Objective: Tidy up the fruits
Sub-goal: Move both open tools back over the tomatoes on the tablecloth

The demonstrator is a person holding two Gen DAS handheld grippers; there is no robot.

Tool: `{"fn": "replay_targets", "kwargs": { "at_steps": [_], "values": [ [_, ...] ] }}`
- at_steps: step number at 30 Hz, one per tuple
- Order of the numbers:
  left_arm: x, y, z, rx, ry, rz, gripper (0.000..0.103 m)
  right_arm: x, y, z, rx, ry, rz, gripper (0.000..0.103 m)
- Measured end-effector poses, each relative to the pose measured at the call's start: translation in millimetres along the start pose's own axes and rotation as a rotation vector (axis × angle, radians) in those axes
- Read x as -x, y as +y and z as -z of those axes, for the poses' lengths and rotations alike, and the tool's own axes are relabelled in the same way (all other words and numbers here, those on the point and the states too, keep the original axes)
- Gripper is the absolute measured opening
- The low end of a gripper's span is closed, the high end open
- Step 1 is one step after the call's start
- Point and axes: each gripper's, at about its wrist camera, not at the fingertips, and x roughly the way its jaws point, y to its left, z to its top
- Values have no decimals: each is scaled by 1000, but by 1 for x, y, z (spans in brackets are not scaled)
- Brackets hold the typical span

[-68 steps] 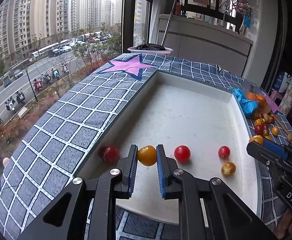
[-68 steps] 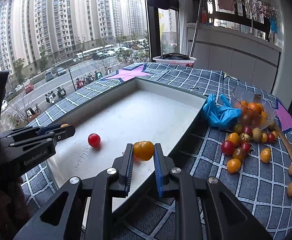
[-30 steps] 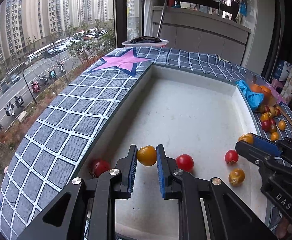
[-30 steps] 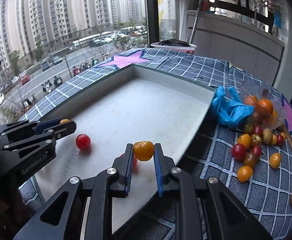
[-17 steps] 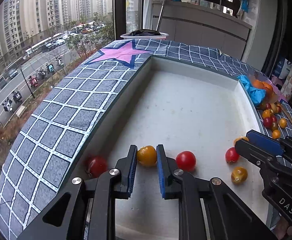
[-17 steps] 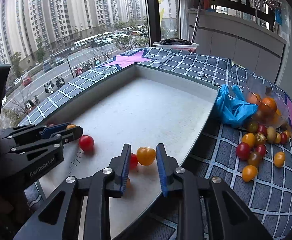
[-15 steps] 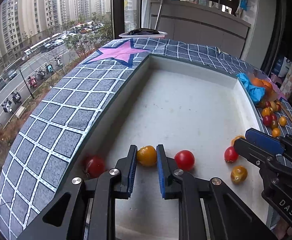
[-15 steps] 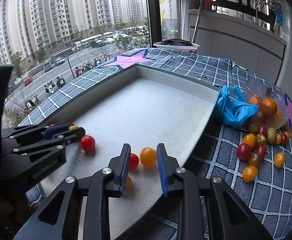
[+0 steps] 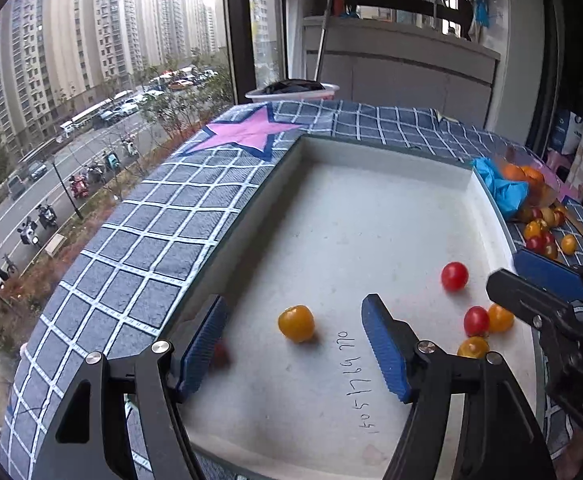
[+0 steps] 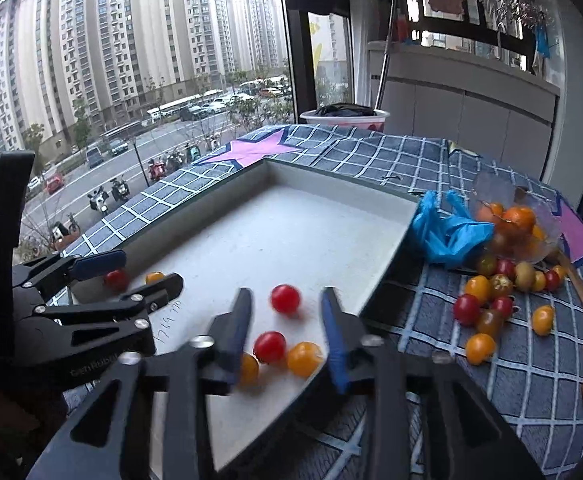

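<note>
Left wrist view: jaws have spread, yellow tomato (image 9: 296, 323) now lies in tray (image 9: 379, 152).

**Table surface**

Table under blue checked cloth (image 10: 375, 160) with pink star (image 9: 247, 132). On it: white tray (image 10: 387, 256), blue glove (image 10: 447, 232), clear bowl (image 10: 539, 236), loose cherry tomatoes (image 10: 495, 304), white basin (image 10: 347, 120) at far edge.

The far half of the white tray (image 9: 371, 208) lies bare; tomatoes (image 9: 476, 321) crowd its near right corner.
</note>
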Motion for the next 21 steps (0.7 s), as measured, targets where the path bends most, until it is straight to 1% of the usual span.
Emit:
{"fn": "replay_targets", "kwargs": {
  "at_steps": [1,3,7,11,13,14,15,17,19,21],
  "values": [
    [2,0,1,4,0,7,71,4,-1,1,3,-9,6,55],
    [6,-1,4,7,-5,13,71,12,-2,5,18,-23,19,55],
    [19,-12,11,-10,-25,19,71,27,-12,15,20,-22,39,56],
    [34,-26,19,-27,-51,26,71,45,-29,27,8,-15,78,62],
    [42,-37,25,-25,-54,56,71,55,-41,33,0,-9,112,68],
    [45,-44,28,-31,-55,72,71,59,-47,36,-6,-5,130,69],
    [51,-56,32,-53,-62,92,71,64,-55,39,-15,0,147,70],
    [59,-76,38,-111,-72,108,71,73,-70,47,-42,18,180,70],
    [68,-99,44,-168,-81,154,71,77,-89,54,-75,59,222,70],
    [73,-123,49,-234,-74,178,71,82,-107,61,-112,89,252,70]
  ]
}}
